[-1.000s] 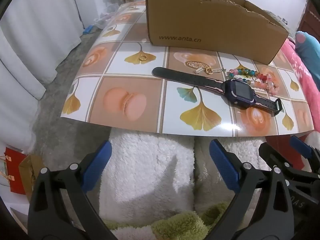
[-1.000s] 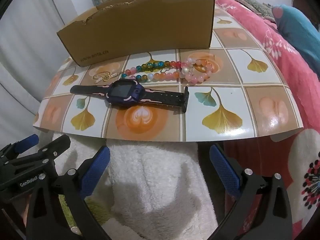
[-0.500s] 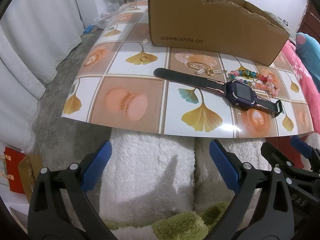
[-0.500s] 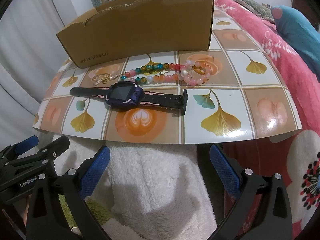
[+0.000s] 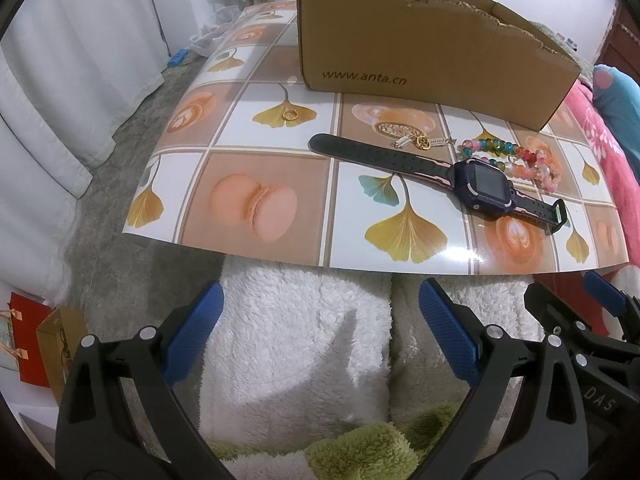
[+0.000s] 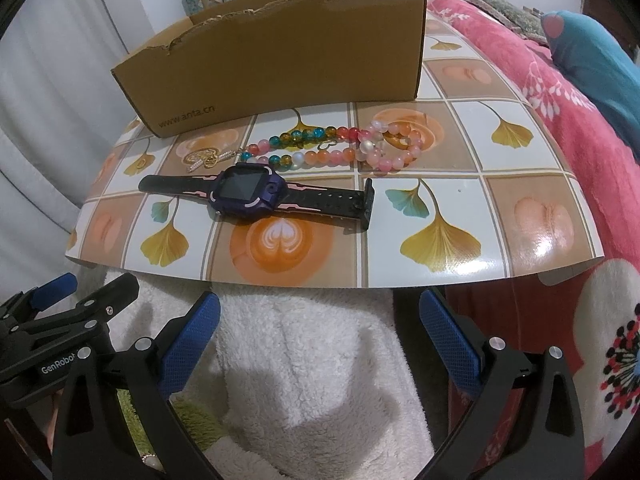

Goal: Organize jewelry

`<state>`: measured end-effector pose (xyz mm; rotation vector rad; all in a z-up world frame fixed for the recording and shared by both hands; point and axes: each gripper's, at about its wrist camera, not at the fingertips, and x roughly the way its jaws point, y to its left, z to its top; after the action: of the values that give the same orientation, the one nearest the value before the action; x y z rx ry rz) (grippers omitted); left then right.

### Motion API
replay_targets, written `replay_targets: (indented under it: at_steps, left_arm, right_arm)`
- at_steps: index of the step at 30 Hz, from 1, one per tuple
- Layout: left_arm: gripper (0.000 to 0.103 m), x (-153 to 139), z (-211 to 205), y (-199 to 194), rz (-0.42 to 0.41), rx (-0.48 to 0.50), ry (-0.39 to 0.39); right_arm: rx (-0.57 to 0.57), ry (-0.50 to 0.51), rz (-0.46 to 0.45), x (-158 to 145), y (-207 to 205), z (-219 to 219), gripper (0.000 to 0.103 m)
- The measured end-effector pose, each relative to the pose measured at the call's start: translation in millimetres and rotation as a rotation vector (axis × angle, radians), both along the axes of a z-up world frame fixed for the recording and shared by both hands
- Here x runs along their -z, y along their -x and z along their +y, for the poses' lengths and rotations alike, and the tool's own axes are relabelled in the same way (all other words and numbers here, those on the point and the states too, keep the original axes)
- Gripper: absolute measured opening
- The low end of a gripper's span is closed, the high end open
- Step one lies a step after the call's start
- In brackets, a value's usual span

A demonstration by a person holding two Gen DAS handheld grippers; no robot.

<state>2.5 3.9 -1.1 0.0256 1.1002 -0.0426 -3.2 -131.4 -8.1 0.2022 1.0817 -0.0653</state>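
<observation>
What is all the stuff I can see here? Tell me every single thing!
watch: one, purple and black, middle of the mat, strap laid flat
bead bracelets: colourful and pink strands, count unclear, behind the watch
gold chain piece: one, gold and silver, left of the beads
ring: one, gold, alone on a printed leaf at the left
cardboard box: one, brown, open top, at the back of the mat
mat: one, printed with leaves and coffee
fluffy blanket: white, under the grippers
pink blanket: one, flowered, at the right
left gripper: open, empty
right gripper: open, empty
</observation>
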Motion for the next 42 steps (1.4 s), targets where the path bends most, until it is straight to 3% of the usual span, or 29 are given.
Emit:
replay_targets:
  at_steps: [24,31,38,42]
  left_arm:
    - [0.095,5,3,2,0.003,-0.002,0.002]
    - [0.095,14,6,0,0.026,0.004,0.011]
    - [0.095,7,3,0,-0.051,0.07,-0.009]
    - [0.095,-2,9,5,-0.14,0.11,0.075]
  right_arm:
    - [0.005,0.004,-0.002,3,0,0,0.097]
    - [0.008,0.046,-0.03,-2,2,3,0.097]
    - [0.048,0.1,-0.106,-12,6,-9,0.097]
    - [0.051,0.149,-0.171,-21,7,-14,0.097]
